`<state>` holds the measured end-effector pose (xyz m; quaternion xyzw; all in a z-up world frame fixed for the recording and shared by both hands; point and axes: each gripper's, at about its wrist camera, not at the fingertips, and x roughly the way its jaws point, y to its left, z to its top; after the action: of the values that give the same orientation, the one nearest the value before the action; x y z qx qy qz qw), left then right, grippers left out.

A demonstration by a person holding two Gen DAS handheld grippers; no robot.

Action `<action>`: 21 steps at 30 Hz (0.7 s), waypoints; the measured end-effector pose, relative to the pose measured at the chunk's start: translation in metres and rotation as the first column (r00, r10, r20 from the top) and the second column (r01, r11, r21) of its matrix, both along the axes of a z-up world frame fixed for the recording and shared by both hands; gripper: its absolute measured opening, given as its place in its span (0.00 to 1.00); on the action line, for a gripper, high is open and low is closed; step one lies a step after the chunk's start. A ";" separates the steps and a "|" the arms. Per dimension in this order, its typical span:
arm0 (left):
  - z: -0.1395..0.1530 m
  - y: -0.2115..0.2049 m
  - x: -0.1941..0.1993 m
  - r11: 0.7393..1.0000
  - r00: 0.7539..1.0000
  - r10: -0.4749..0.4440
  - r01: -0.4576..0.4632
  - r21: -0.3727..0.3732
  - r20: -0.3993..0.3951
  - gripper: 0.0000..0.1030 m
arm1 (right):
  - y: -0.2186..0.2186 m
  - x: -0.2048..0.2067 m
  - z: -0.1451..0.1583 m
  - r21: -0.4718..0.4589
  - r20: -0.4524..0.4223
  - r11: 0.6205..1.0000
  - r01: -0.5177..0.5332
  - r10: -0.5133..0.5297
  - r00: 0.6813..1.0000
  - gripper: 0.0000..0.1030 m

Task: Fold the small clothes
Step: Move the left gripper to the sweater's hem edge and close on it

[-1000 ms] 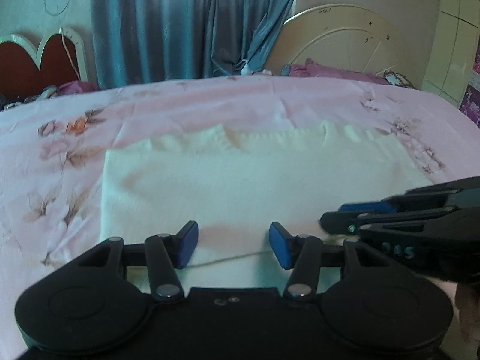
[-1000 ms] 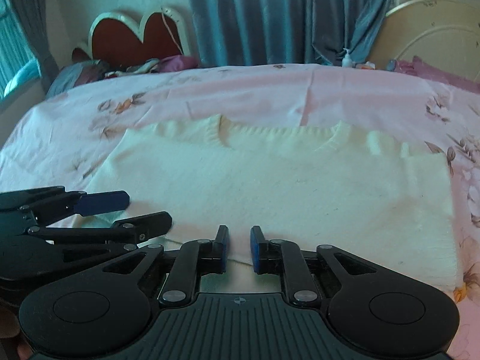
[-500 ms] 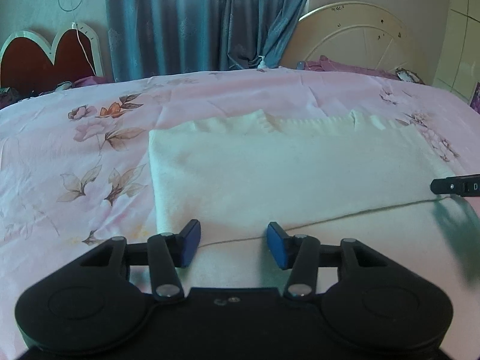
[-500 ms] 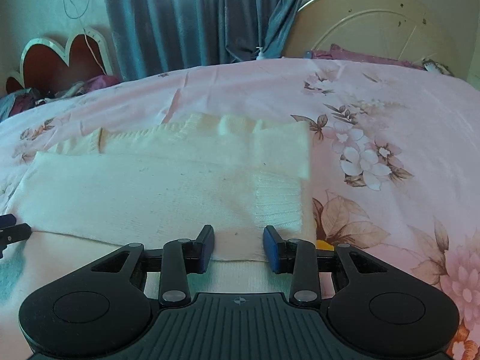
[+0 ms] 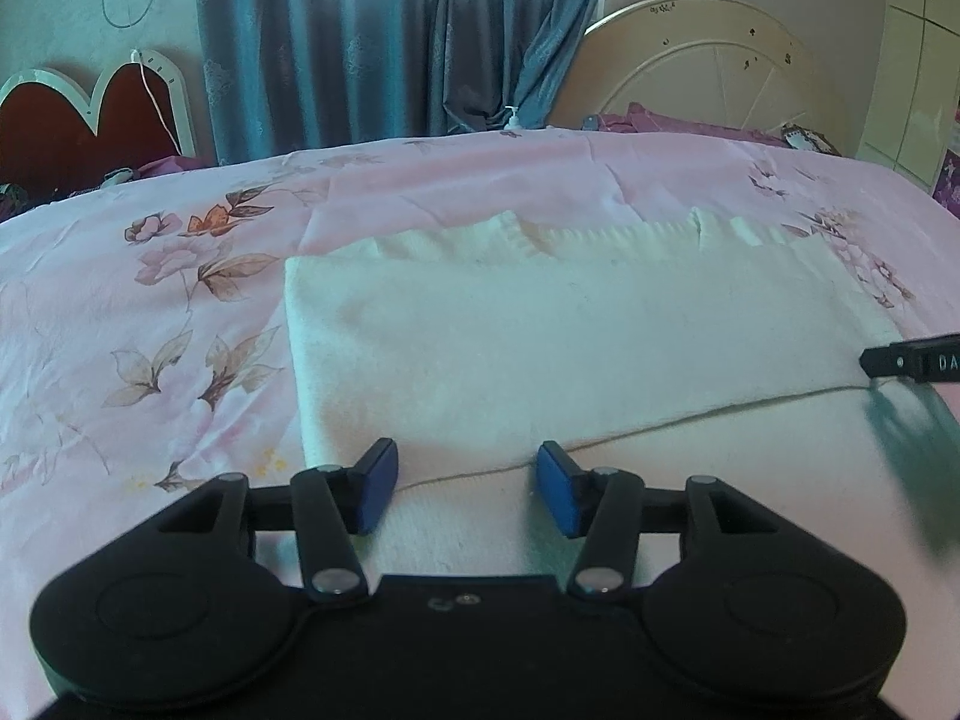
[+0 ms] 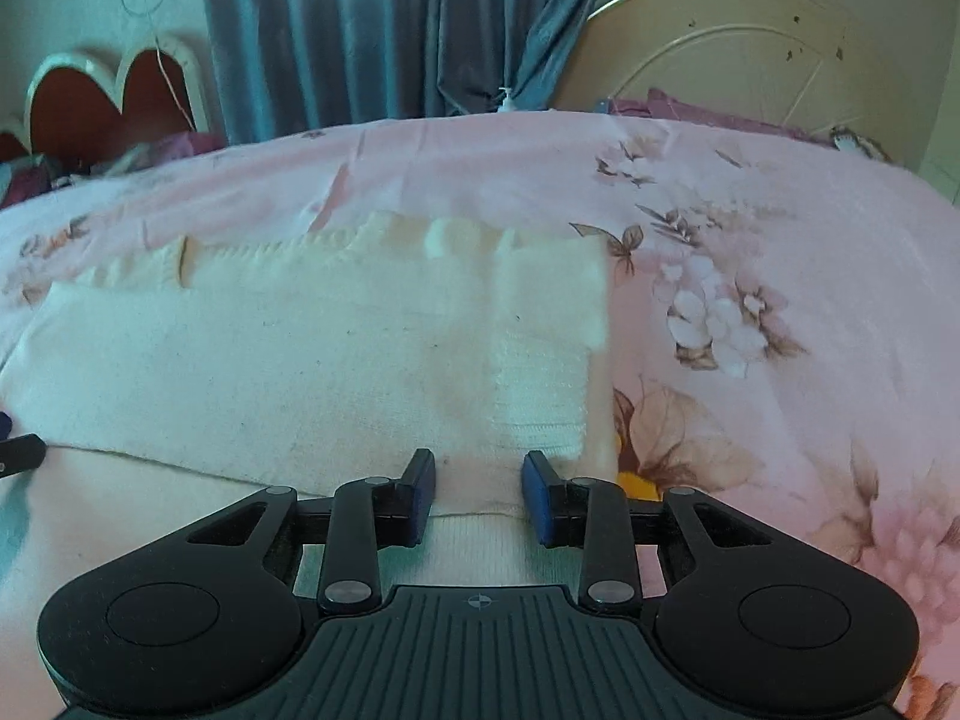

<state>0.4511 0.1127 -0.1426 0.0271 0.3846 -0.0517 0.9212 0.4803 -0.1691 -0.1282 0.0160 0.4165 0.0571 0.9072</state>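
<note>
A cream knitted sweater (image 5: 570,348) lies flat on the pink floral bedsheet (image 5: 150,330), folded over on itself with a hem line running across its near part. It also shows in the right wrist view (image 6: 300,360), with a ribbed sleeve cuff (image 6: 540,408) folded onto its right side. My left gripper (image 5: 465,495) is open and empty over the sweater's near left corner. My right gripper (image 6: 478,498) is open and empty over the near right corner, just in front of the cuff. The right gripper's tip (image 5: 912,360) shows at the far right of the left wrist view.
The bed fills both views, the sheet (image 6: 780,300) spreading to the right. A red heart-shaped headboard (image 5: 90,120), blue curtains (image 5: 390,42) and a round cream headboard (image 5: 720,72) stand behind it. A small bottle (image 5: 513,119) sits at the far edge.
Both grippers moved apart from the sweater's middle to its near corners, left to the left, right to the right. The right gripper's jaws opened wider. In the last half second little moved.
</note>
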 end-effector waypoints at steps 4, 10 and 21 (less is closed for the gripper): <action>0.009 -0.001 -0.011 1.000 0.999 0.020 -0.021 0.010 0.037 0.92 | -0.006 -0.012 0.016 0.049 0.045 0.998 0.030 -0.032 0.998 0.45; 0.019 0.007 -0.042 1.000 0.999 0.025 -0.025 0.010 0.043 0.81 | -0.020 -0.048 0.031 0.120 0.075 0.993 -0.003 -0.006 0.997 0.70; 0.013 0.032 -0.171 0.999 0.996 0.008 -0.012 -0.041 -0.086 0.47 | -0.097 -0.188 0.024 0.280 -0.035 0.960 -0.006 0.017 0.999 0.42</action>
<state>0.2800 0.1449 -0.1297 0.0038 0.4230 -0.0560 0.9044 0.2926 -0.2661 -0.1043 0.1428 0.4212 0.1205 0.8875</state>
